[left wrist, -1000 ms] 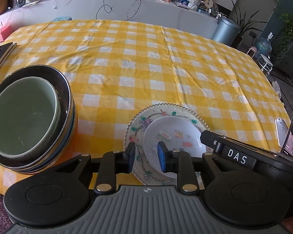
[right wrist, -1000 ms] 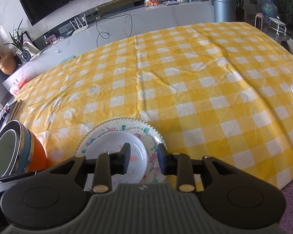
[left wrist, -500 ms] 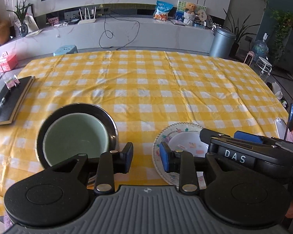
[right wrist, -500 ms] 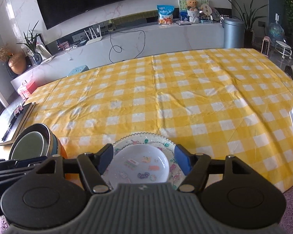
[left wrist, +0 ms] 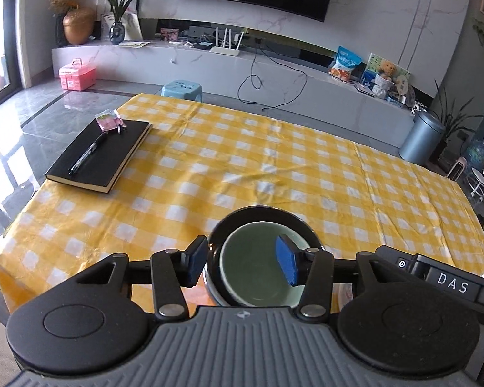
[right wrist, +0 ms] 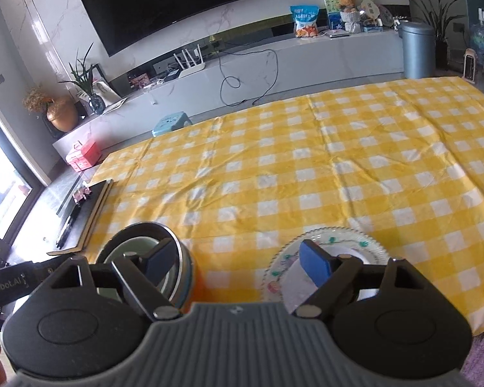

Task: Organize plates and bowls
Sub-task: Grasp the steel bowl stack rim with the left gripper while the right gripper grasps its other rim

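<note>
A pale green bowl (left wrist: 258, 271) sits nested in a stack of dark-rimmed bowls (left wrist: 261, 213) near the table's front edge. My left gripper (left wrist: 243, 262) is open and empty, raised above that stack. The stack also shows in the right wrist view (right wrist: 174, 251), with an orange side. A white bowl (right wrist: 293, 287) rests on a patterned glass plate (right wrist: 364, 245) to the right of the stack. My right gripper (right wrist: 238, 262) is wide open and empty, raised above the gap between stack and plate.
The table wears a yellow checked cloth (left wrist: 274, 167). A black notebook (left wrist: 103, 154) with a pen (left wrist: 87, 154) lies at the far left. A blue stool (left wrist: 182, 88) and a grey bin (left wrist: 421, 140) stand beyond the table.
Both grippers have risen and drawn back from the plate. The left one swung left over the bowl stack and opened. The right one opened wider.
</note>
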`<state>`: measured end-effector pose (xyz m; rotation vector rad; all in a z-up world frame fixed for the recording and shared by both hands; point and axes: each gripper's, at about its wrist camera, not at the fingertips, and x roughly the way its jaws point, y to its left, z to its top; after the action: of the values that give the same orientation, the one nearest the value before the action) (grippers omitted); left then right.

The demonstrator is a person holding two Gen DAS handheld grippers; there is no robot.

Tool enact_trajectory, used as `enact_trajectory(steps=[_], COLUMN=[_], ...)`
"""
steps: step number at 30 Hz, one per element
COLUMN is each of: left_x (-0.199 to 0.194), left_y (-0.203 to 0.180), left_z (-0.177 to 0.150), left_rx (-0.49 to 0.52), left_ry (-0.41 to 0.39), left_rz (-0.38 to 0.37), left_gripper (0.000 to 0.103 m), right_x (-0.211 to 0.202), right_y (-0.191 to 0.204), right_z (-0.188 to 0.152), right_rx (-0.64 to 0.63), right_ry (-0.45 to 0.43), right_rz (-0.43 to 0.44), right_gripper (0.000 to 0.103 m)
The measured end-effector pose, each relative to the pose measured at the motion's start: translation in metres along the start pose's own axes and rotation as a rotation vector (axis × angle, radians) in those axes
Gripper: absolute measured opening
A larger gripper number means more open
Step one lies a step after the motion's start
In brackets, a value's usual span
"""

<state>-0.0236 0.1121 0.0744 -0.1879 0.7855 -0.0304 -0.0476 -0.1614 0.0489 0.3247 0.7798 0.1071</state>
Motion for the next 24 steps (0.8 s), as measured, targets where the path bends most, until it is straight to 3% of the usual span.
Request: enact_trajectory(steps=[9, 15, 24], left_x=[0.030, 0.054, 0.078], left_y=[0.045, 0.060, 0.065], left_z=[-0.007, -0.019, -0.024], left_rx=[-0.158, -0.282, -0.342], left_ry=[0.102, 0.170, 0.206], left_rz=[-0.027, -0.074, -0.082], left_gripper=[0.056, 0.056, 0.056], right_x=[0.043, 0.072, 0.099], right_y=[0.042, 0.032, 0.027], right_z=[-0.009, -0.011, -0.016], right_rx=[-0.053, 0.031, 0.098], right_ry=[0.168, 0.259, 0.332], right_rz=[0.035, 0.039, 0.080], right_gripper=[0.079, 0.074, 0.067])
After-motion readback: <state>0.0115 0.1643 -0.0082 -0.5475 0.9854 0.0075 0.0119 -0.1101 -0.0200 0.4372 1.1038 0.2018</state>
